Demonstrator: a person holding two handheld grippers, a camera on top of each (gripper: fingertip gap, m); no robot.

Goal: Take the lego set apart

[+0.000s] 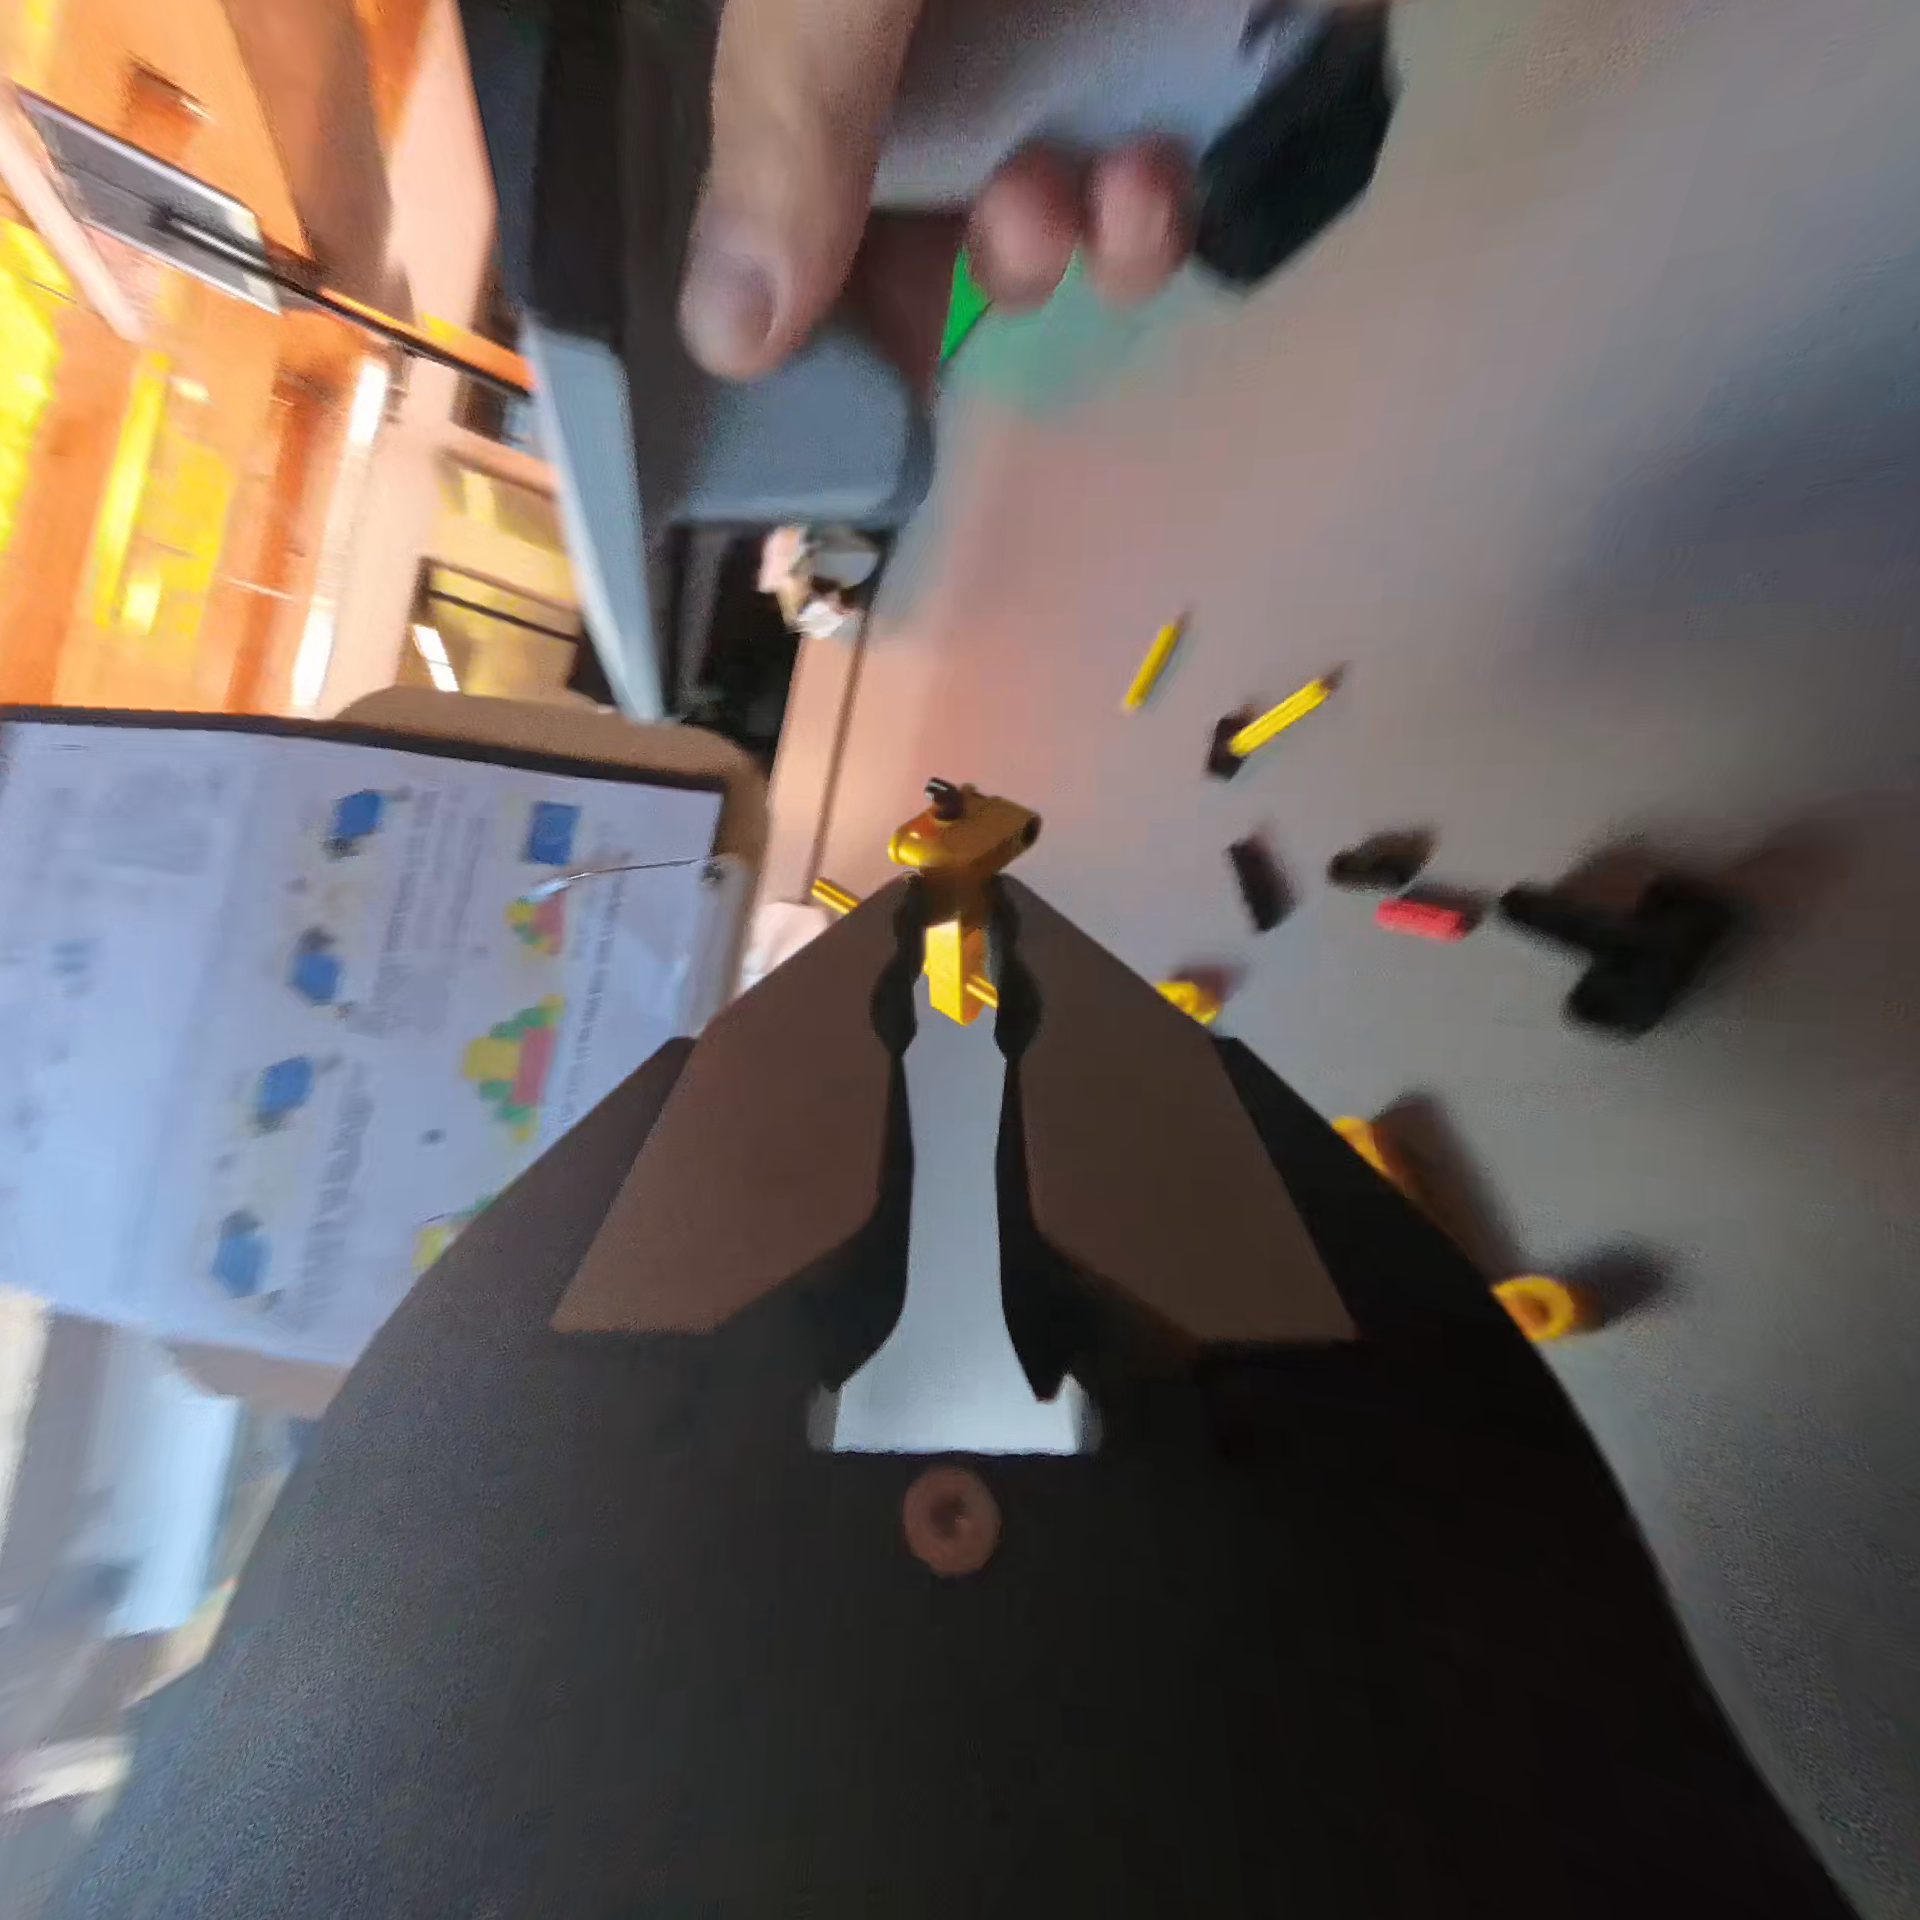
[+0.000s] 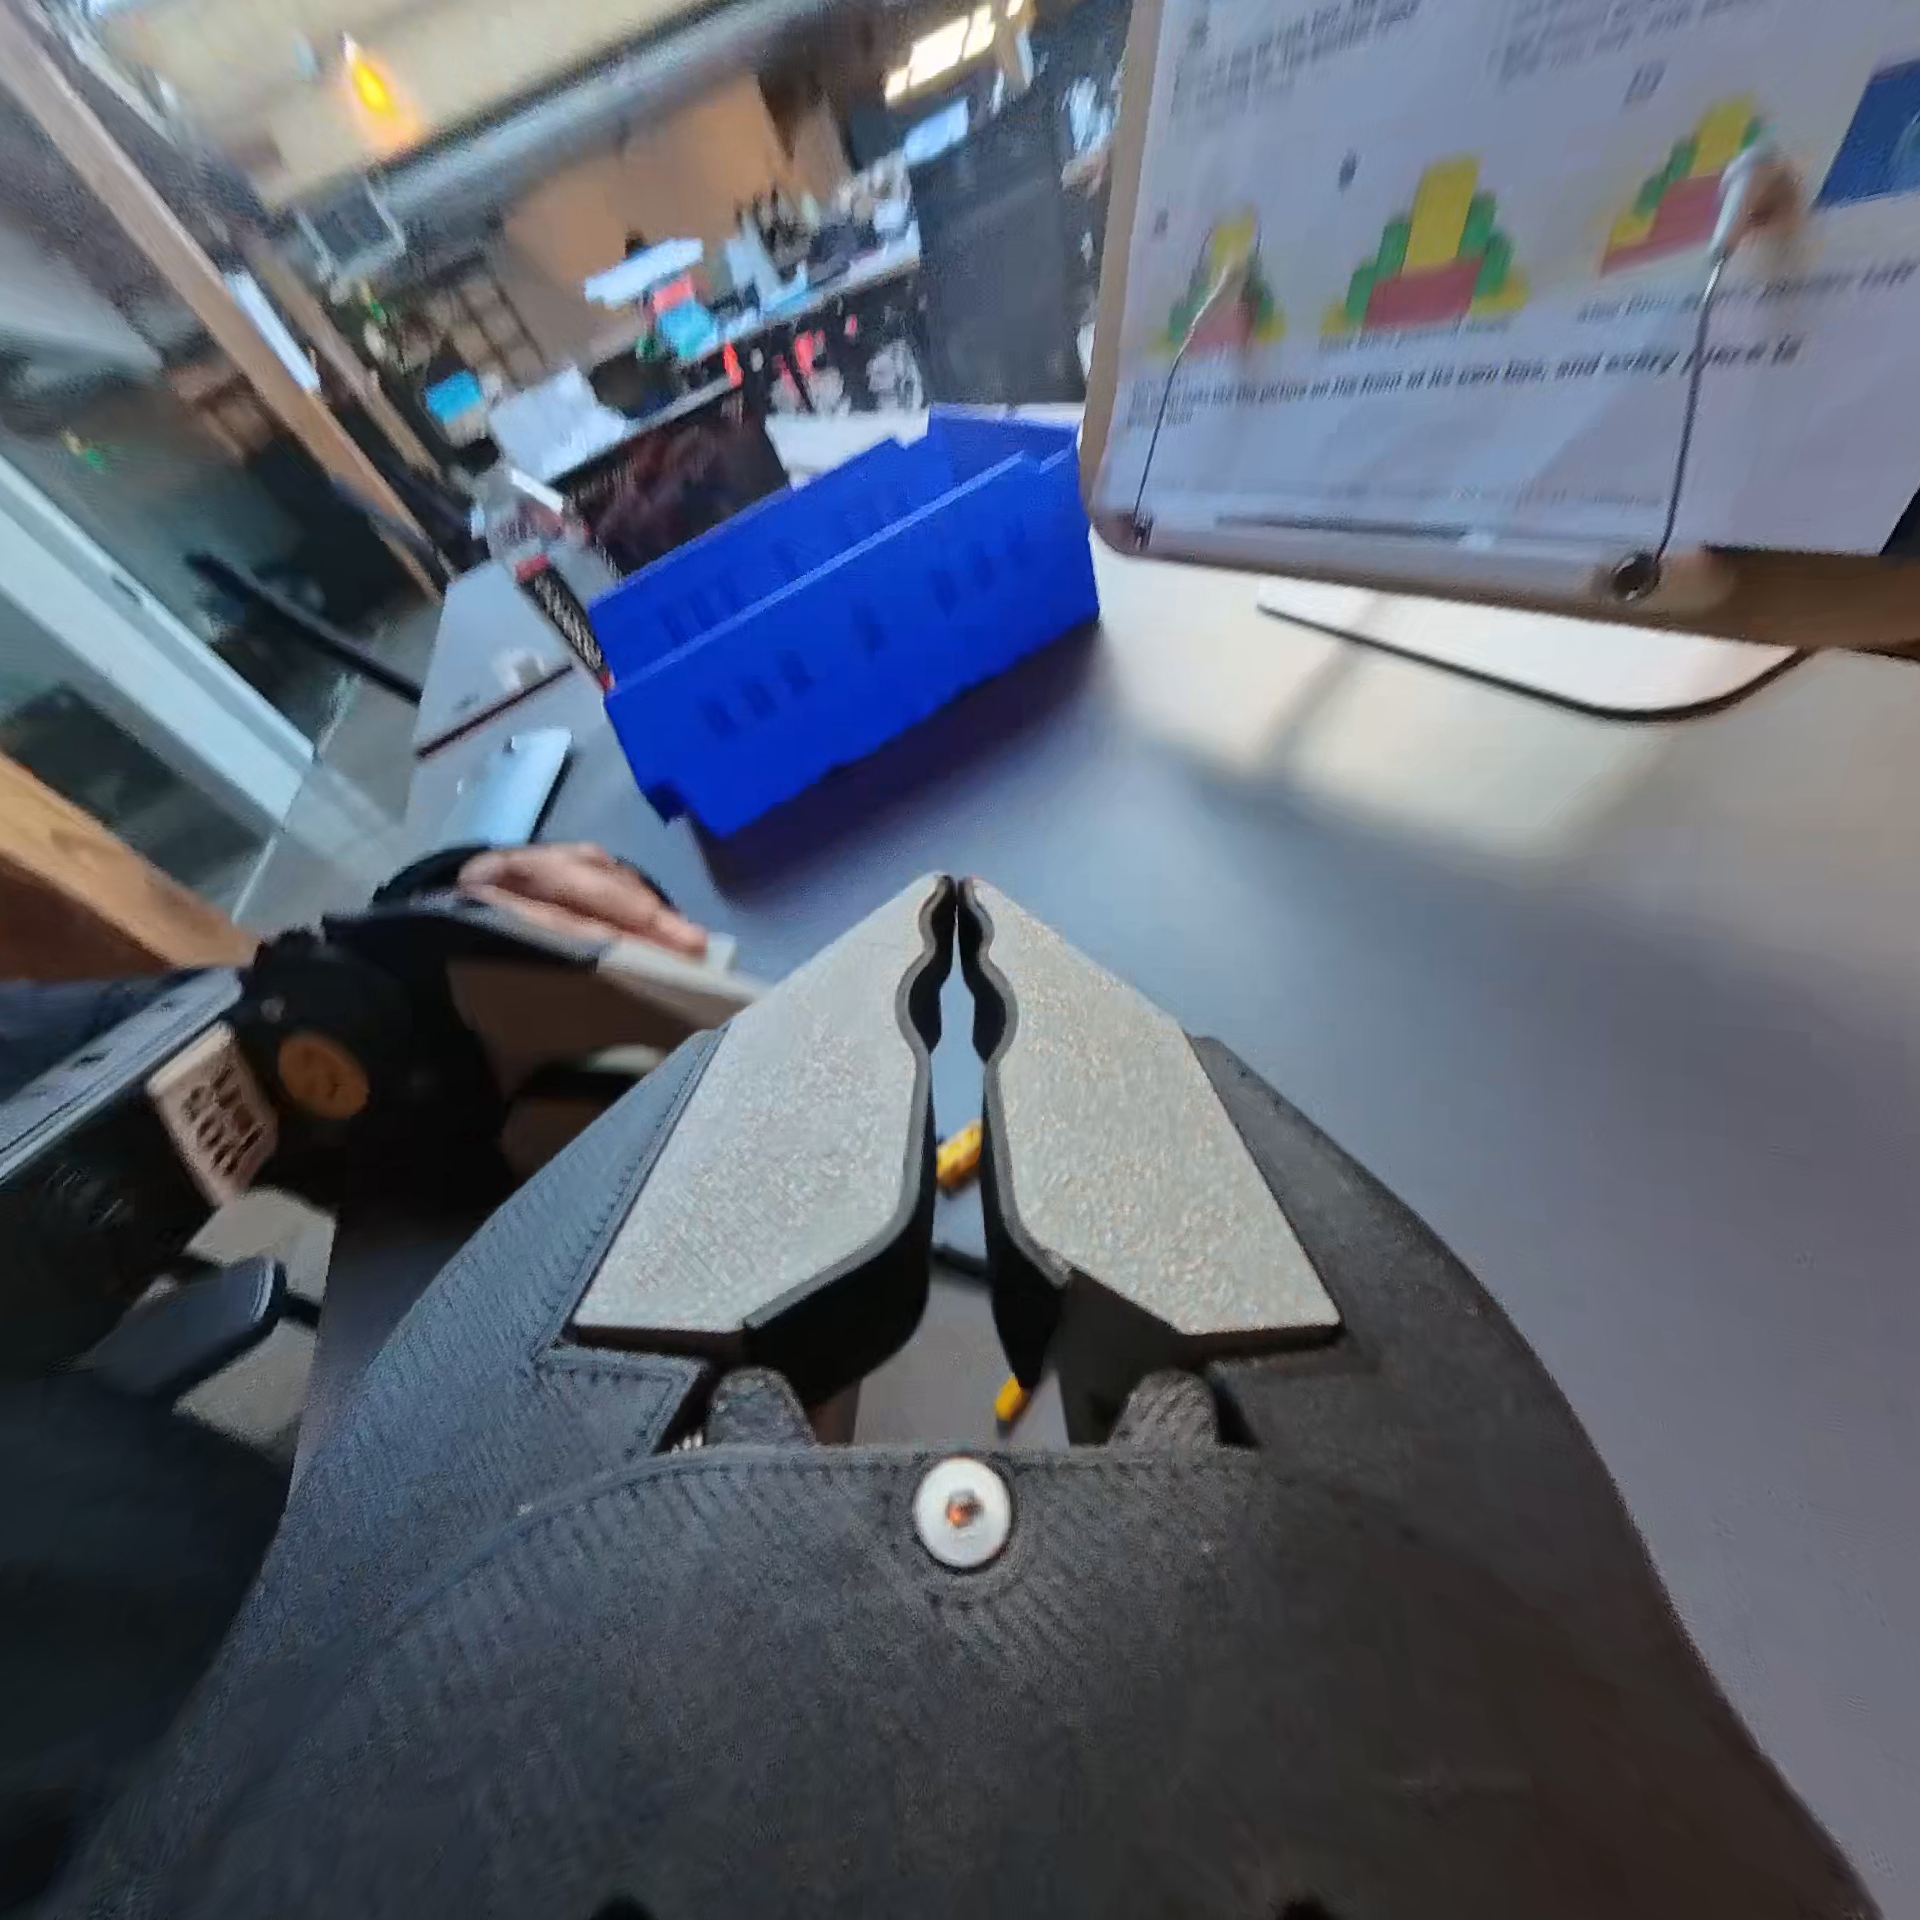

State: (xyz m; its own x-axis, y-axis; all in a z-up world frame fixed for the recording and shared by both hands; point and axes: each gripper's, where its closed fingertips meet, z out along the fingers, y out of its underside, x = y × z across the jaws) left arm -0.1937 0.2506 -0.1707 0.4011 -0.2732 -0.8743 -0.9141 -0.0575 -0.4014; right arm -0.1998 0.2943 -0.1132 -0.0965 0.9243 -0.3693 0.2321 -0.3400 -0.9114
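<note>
The left gripper [image 1: 951,914] clenches a yellow lego piece [image 1: 961,862]. At two o'clock, on the counter [image 1: 1558,468], lie two yellow rods [image 1: 1153,665], one red brick [image 1: 1425,916]. The right gripper [image 2: 956,894] is clenched, empty.

My grey table [image 2: 1455,935] meets glass partitions [image 2: 125,644] and wood posts [image 2: 208,291]; cluttered, blurry benches [image 2: 790,281], perhaps workstations, stand beyond.

Printed writing stands on the instruction sheet [image 2: 1507,260] clipped to its stand, beside coloured brick diagrams, with a bold line beneath them; the same sheet [image 1: 343,1018] shows in the left wrist view, too blurred to read. A small tag [image 2: 213,1127] on the left gripper's body also bears dark lettering.
</note>
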